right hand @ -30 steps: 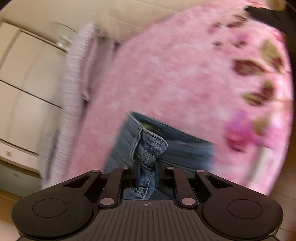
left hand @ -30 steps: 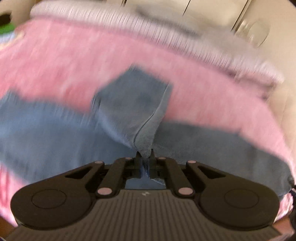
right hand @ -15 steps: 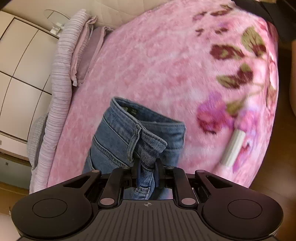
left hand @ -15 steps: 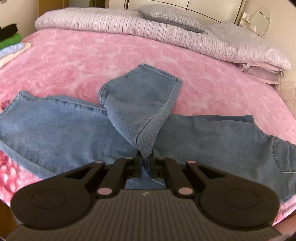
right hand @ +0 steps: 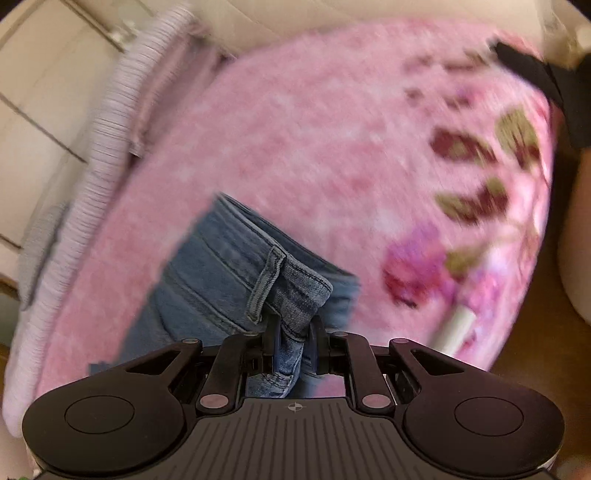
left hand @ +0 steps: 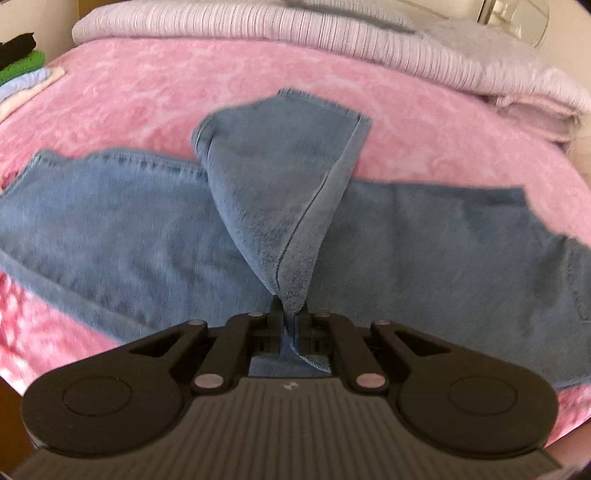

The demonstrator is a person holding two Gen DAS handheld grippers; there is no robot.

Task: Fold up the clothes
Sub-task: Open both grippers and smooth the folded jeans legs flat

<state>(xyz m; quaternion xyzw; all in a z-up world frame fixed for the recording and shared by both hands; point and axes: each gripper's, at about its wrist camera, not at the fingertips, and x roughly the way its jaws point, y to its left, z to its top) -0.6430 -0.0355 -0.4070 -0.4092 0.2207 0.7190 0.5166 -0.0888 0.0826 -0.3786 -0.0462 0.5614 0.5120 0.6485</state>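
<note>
- The jeans (left hand: 424,251) lie spread left to right across the pink blanket (left hand: 155,96) on the bed.
- The left gripper (left hand: 290,314) pinches a lifted fold of the jeans' leg; its jaws are opening slightly, with the cloth between them.
- The right gripper (right hand: 293,326) pinches the waistband, just below a belt loop (right hand: 266,284).
- Striped bedding (left hand: 229,22) lies along the far edge.
- Folded clothes (left hand: 20,70) sit far left.
</note>
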